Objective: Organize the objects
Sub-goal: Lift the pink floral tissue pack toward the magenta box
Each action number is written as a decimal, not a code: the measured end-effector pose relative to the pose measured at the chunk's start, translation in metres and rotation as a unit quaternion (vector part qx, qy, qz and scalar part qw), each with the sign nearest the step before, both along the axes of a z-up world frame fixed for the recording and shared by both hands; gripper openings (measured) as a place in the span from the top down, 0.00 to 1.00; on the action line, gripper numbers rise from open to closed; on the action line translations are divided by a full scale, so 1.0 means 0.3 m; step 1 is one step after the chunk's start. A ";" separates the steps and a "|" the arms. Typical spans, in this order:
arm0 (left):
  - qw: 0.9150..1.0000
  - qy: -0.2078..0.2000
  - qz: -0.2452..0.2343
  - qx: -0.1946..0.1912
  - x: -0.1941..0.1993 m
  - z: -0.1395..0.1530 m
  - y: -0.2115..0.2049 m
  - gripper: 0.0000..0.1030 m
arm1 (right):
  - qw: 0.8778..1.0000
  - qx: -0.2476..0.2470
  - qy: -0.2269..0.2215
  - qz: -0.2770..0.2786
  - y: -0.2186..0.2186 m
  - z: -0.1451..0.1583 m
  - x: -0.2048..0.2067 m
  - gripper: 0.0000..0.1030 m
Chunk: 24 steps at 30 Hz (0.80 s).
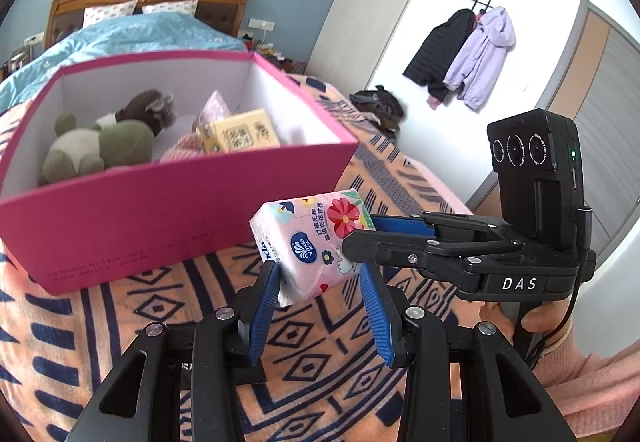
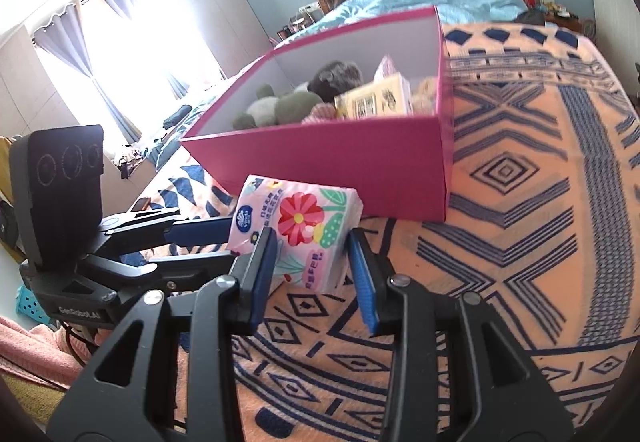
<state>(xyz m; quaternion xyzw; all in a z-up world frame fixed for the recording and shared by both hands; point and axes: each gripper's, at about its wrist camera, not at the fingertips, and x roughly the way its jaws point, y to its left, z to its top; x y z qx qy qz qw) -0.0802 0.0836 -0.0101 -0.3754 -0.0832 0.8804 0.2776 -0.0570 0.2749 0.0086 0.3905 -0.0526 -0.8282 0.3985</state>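
A pink floral tissue pack point(image 1: 310, 242) is held above the patterned blanket, in front of a magenta box point(image 1: 132, 218). My left gripper point(image 1: 320, 274) has its blue pads on both sides of the pack. My right gripper point(image 1: 360, 234) comes in from the right and clamps the pack's right end. In the right wrist view the pack point(image 2: 298, 230) sits between my right gripper's point(image 2: 310, 246) pads, with the left gripper point(image 2: 224, 242) reaching in from the left. The box point(image 2: 340, 166) holds a green plush toy point(image 1: 96, 148), a brown plush point(image 1: 150, 110) and a yellow tissue pack point(image 1: 244, 132).
The orange and navy patterned blanket point(image 2: 520, 202) covers the bed. A blue duvet and pillows point(image 1: 128, 30) lie behind the box by a wooden headboard. Coats point(image 1: 468, 58) hang on the right wall. A window with curtains point(image 2: 100, 42) is at the left.
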 end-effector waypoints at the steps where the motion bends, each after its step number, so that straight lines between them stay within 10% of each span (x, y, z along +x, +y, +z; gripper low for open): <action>1: 1.000 0.003 0.000 0.001 0.001 0.008 0.000 0.60 | 1.000 -0.002 0.004 0.000 0.002 0.011 0.002 0.61; 24: 0.999 0.043 0.001 -0.003 -0.005 0.095 0.022 0.60 | 0.999 -0.017 0.042 -0.014 0.026 0.109 0.000 0.61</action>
